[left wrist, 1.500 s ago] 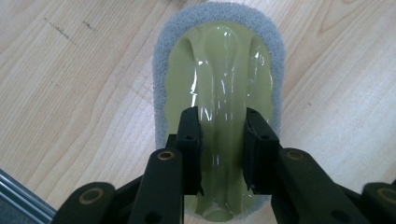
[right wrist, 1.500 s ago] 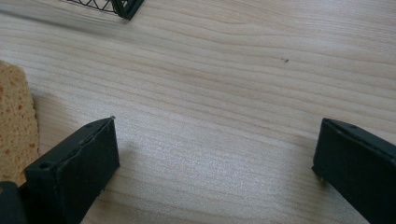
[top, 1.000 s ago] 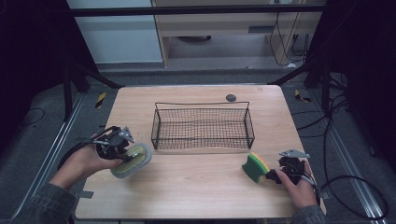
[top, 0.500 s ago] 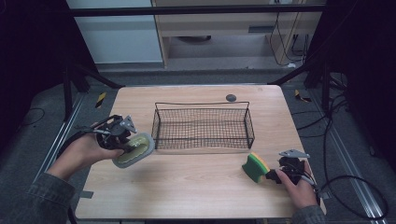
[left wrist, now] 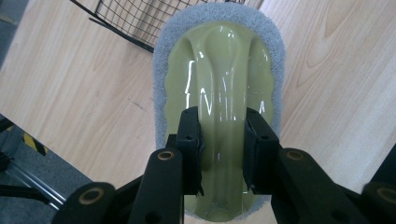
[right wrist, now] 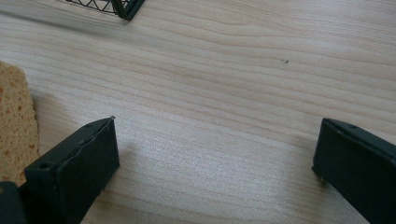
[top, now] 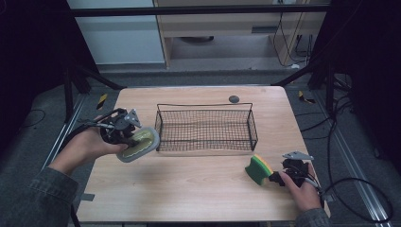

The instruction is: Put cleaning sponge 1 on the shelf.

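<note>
High view: the left hand-held gripper is clamped on the olive-green plastic scrubber with its grey oval pad, lifted beside the empty black wire basket, while the right hand-held gripper gapes empty beside the untouched green-and-yellow sponge on the table.

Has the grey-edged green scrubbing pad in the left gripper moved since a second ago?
Yes. The grey-edged green scrubbing pad has moved up and right, closer to the black wire basket's left end, clamped in the left gripper.
</note>
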Action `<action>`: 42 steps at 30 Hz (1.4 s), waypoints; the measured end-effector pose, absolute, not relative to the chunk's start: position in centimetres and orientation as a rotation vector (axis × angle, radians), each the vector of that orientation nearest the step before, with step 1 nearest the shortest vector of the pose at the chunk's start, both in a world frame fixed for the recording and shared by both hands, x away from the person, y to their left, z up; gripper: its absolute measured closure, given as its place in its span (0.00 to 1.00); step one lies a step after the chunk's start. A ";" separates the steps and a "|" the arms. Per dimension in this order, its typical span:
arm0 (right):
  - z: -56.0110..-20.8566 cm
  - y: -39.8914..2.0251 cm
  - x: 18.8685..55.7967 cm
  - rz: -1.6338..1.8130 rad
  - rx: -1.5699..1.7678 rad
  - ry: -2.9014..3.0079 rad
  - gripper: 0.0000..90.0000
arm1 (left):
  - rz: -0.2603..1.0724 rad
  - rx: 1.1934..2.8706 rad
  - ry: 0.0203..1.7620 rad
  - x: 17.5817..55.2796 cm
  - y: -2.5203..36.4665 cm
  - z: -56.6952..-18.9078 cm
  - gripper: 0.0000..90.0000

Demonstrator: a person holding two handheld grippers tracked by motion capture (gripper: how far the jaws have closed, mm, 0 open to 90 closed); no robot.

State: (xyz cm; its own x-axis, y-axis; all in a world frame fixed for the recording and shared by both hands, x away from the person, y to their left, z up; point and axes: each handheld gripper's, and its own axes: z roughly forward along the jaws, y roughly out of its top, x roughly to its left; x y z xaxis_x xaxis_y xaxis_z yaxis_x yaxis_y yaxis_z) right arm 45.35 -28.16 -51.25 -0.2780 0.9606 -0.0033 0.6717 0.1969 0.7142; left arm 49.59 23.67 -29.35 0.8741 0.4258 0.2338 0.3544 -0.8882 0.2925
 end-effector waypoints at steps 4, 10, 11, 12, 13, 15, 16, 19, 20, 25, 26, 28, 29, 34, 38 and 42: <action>-51.3 -28.2 45.3 0.850 1.520 2.023 0.00 | 0.436 2.811 0.571 50.0 23.2 -29.1 0.79; -51.3 -28.2 45.2 0.854 1.518 2.016 0.00 | 0.448 2.807 0.558 51.0 22.5 -28.5 0.79; -51.4 -28.2 45.2 0.857 1.515 2.015 0.00 | 0.454 2.813 0.544 51.2 22.3 -28.3 0.79; -51.4 -28.2 45.2 0.857 1.514 2.015 0.00 | 0.460 2.818 0.536 51.3 22.0 -28.2 0.79; -51.4 -28.2 45.2 0.857 1.514 2.015 0.00 | 0.468 2.821 0.528 51.5 21.8 -28.0 0.79; -51.4 -28.2 45.3 0.858 1.510 2.018 0.00 | 0.474 2.824 0.511 52.0 21.3 -27.7 0.79; -51.4 -28.2 45.3 0.857 1.510 2.017 0.00 | 0.473 2.820 0.506 52.2 21.1 -27.6 0.79; -51.4 -28.2 45.3 0.858 1.510 2.018 0.00 | 0.470 2.815 0.491 53.0 20.6 -27.3 0.79; -51.4 -28.2 45.3 0.858 1.510 2.018 0.00 | 0.470 2.814 0.490 53.3 20.5 -27.3 0.79; -51.4 -28.2 45.3 0.862 1.511 2.017 0.00 | 0.482 2.813 0.448 54.5 19.8 -26.4 0.79; -51.4 -28.2 45.3 0.863 1.507 2.020 0.01 | 0.483 2.814 0.435 54.8 19.7 -26.3 0.79; -51.4 -28.2 45.3 0.864 1.504 2.022 0.01 | 0.473 2.817 0.427 55.3 19.4 -26.3 0.79; -51.4 -28.3 45.3 0.864 1.503 2.024 0.00 | 0.474 2.818 0.423 55.5 19.3 -26.3 0.79; -51.4 -28.3 45.4 0.866 1.501 2.028 0.01 | 0.473 2.829 0.365 57.1 17.8 -26.6 0.79; -51.4 -28.3 45.4 0.867 1.500 2.029 0.01 | 0.509 2.836 0.306 58.0 16.4 -26.6 0.79; -51.4 -28.3 45.4 0.867 1.500 2.029 0.01 | 0.545 2.842 0.258 58.1 15.3 -26.3 0.79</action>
